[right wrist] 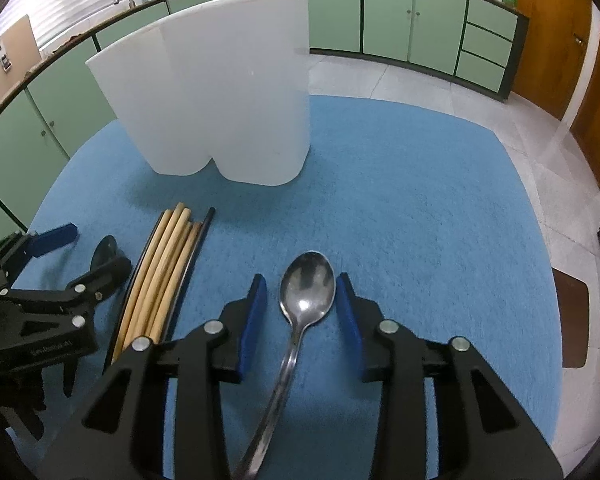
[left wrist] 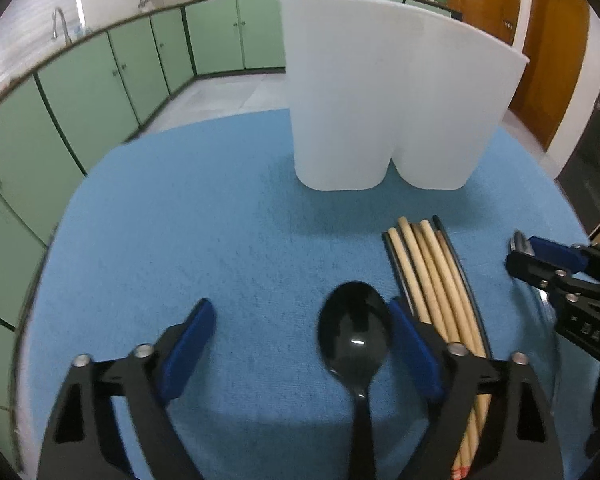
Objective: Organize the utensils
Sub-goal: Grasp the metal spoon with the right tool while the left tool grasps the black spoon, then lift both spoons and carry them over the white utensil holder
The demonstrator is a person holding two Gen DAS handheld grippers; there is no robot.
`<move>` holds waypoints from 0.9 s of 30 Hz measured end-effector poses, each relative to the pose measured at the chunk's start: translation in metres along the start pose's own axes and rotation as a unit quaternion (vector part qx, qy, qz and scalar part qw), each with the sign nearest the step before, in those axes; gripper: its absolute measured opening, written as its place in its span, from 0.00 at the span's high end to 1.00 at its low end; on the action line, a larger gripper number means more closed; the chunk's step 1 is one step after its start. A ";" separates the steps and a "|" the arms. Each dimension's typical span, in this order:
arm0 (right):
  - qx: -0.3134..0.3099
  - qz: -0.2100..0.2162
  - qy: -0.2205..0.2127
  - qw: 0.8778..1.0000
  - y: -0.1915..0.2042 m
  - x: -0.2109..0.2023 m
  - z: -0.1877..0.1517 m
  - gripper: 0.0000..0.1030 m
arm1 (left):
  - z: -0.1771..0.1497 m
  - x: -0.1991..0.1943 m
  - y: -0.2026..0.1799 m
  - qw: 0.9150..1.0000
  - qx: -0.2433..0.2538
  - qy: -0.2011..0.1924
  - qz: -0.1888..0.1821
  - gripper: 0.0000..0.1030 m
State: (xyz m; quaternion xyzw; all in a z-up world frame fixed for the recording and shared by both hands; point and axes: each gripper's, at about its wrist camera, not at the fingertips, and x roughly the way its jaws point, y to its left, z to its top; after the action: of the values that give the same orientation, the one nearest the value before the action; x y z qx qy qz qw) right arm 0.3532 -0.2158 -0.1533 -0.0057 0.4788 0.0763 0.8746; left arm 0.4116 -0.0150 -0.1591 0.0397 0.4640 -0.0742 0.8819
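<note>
A black plastic spoon (left wrist: pixel 354 332) lies on the blue cloth (left wrist: pixel 220 220) between the pads of my left gripper (left wrist: pixel 300 306), close to the right pad and untouched; this gripper is open. A bundle of wooden and black chopsticks (left wrist: pixel 432 272) lies just right of it. My right gripper (right wrist: pixel 301 280) straddles a metal spoon (right wrist: pixel 308 284) lying flat, with a gap on each side of the bowl, so it is open. The white two-compartment holder (right wrist: pixel 228 88) stands upright beyond the chopsticks (right wrist: pixel 160 264). Each gripper shows in the other's view: the right gripper (left wrist: pixel 534 256) and the left gripper (right wrist: pixel 86 254).
The round table's edge (right wrist: pixel 532 208) drops to a tiled floor (right wrist: pixel 400 76). Green cabinets (left wrist: pixel 100 80) line the far walls, and a wooden door (left wrist: pixel 548 60) stands at the right. Bare blue cloth stretches right of the holder (right wrist: pixel 400 184).
</note>
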 end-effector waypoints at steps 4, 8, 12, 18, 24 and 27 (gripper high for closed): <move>-0.001 0.004 -0.004 1.000 0.000 -0.001 -0.002 0.73 | 0.006 -0.002 0.009 1.000 0.000 -0.015 -0.028 0.62; 0.001 0.007 -0.060 0.998 0.000 -0.021 -0.012 0.73 | 0.010 -0.007 0.017 0.997 -0.009 -0.035 -0.067 0.66; 0.004 0.022 -0.132 0.991 -0.010 -0.052 -0.016 0.73 | 0.002 -0.037 0.020 0.989 -0.011 -0.109 -0.094 0.66; 0.005 0.046 -0.198 0.979 -0.023 -0.089 -0.018 0.73 | -0.004 -0.083 0.023 0.971 0.007 -0.218 -0.092 0.66; 0.013 0.078 -0.255 0.964 -0.032 -0.130 0.004 0.73 | 0.004 -0.113 0.013 0.957 0.007 -0.279 -0.082 0.66; 0.011 0.091 -0.278 0.956 -0.032 -0.150 0.028 0.73 | 0.028 -0.135 0.008 0.944 0.011 -0.321 -0.078 0.66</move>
State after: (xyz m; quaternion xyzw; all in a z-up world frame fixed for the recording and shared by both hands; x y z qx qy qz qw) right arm 0.3013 -0.2645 -0.0141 0.0689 0.2158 0.1487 0.9626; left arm 0.3597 0.0013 -0.0321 -0.0125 0.1571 -0.1570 0.9749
